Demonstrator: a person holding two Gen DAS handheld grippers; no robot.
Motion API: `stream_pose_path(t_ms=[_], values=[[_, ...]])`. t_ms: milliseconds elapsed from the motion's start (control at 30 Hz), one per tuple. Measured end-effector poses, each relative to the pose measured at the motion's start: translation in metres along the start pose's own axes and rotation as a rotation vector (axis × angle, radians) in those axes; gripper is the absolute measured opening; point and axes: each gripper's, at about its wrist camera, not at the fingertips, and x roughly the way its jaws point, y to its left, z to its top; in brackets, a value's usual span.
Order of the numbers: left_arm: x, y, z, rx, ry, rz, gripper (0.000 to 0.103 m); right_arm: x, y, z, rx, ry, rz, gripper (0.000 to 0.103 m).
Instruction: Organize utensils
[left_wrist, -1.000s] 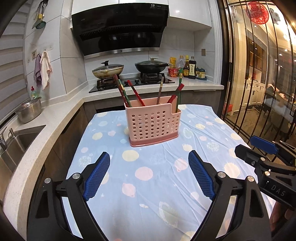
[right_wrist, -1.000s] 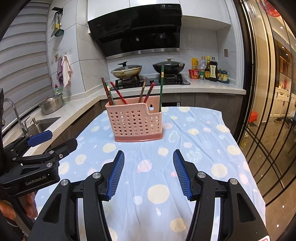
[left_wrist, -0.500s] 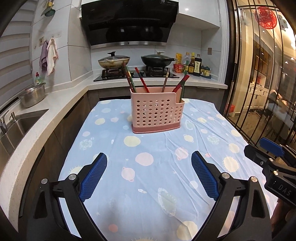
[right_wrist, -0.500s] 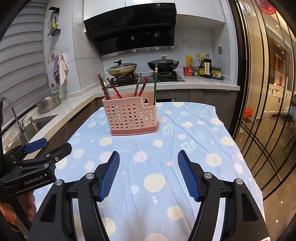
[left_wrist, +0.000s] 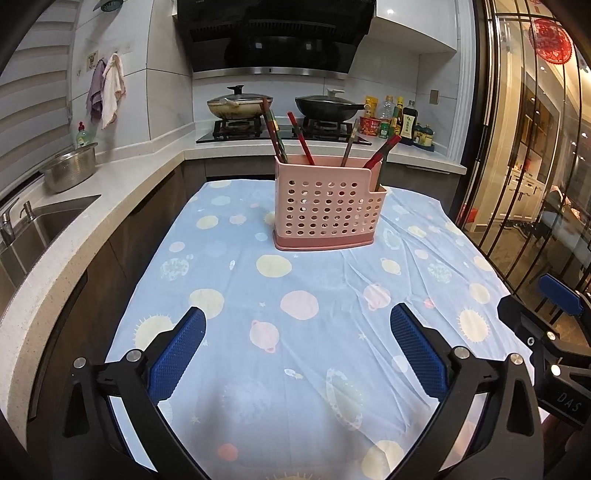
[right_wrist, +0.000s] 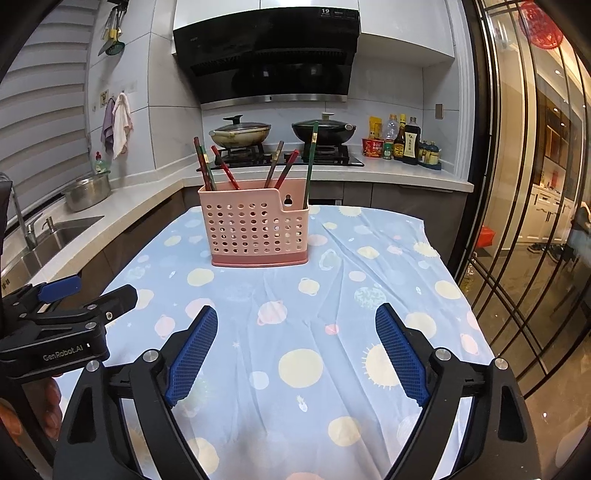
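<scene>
The left gripper hangs low over the near part of the tablecloth, its jaws opening wide with nothing but cloth between them. Ahead, near the middle of the table, stands the pink holder, upright, with chopsticks leaning out of it at odd angles. No loose utensil lies on the cloth. To the right, the right gripper also hovers empty, jaws opening. The green chopstick stands alone in the holder's low right-hand section. I'd reckon whoever reaches in next should pinch a single stick high on its shaft and lift straight up, so the light holder doesn't tip.
</scene>
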Motion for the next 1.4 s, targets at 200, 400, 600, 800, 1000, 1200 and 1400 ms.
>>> stream_pose_path(t_ms=[200,400,600,800,1000,1200,1400], values=[[0.005,-0.001,-0.001,0.003,0.009,-0.001,0.096,0.008,-0.005,-0.001,0.030,0.023,0.021,0.084],[0.010,-0.001,0.000,0.000,0.023,0.004,0.096,0.011,-0.012,-0.003,0.064,0.027,0.028,0.087],[0.014,-0.003,0.002,0.004,0.024,0.014,0.096,0.012,-0.017,-0.001,0.091,0.018,0.043,0.097],[0.017,-0.005,0.005,0.014,0.019,0.029,0.096,0.017,-0.016,0.001,0.085,0.024,0.036,0.097],[0.025,-0.007,0.008,0.030,0.012,0.052,0.096,0.023,-0.017,0.001,0.085,0.019,0.026,0.097],[0.033,-0.007,0.013,0.032,0.007,0.062,0.096,0.032,-0.019,0.003,0.083,0.015,0.009,0.097],[0.041,-0.010,0.016,0.042,0.001,0.079,0.096,0.042,-0.021,0.005,0.084,0.022,0.002,0.097]])
